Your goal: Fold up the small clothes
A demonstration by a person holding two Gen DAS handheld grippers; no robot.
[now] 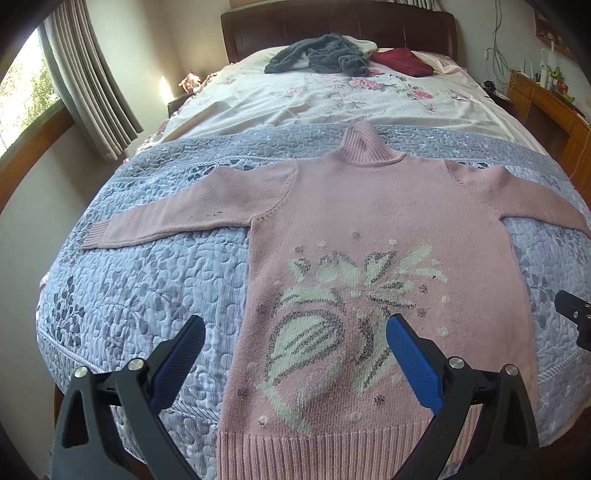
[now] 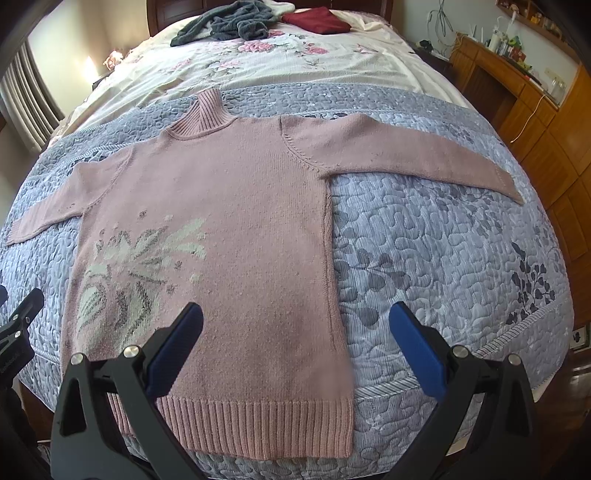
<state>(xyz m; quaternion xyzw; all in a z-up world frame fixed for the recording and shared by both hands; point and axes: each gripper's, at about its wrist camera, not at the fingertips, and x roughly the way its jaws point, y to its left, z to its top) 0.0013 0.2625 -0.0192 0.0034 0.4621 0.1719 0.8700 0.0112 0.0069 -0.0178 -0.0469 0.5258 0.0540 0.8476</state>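
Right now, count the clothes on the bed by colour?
Pink: 1, the sweater laid flat
Grey: 1, the crumpled garment
Dark red: 1, the folded garment
Total: 3

Daylight pours through the window (image 1: 22, 96) on the left, grey curtains (image 1: 92, 85) drawn aside. The bed (image 1: 147, 280) fills the room under a blue-grey quilt, a floral sheet (image 1: 332, 99) beyond it, and a dark wooden headboard (image 1: 332, 26) against pale walls. Along the right wall, a cluttered wooden cabinet (image 2: 517, 107).
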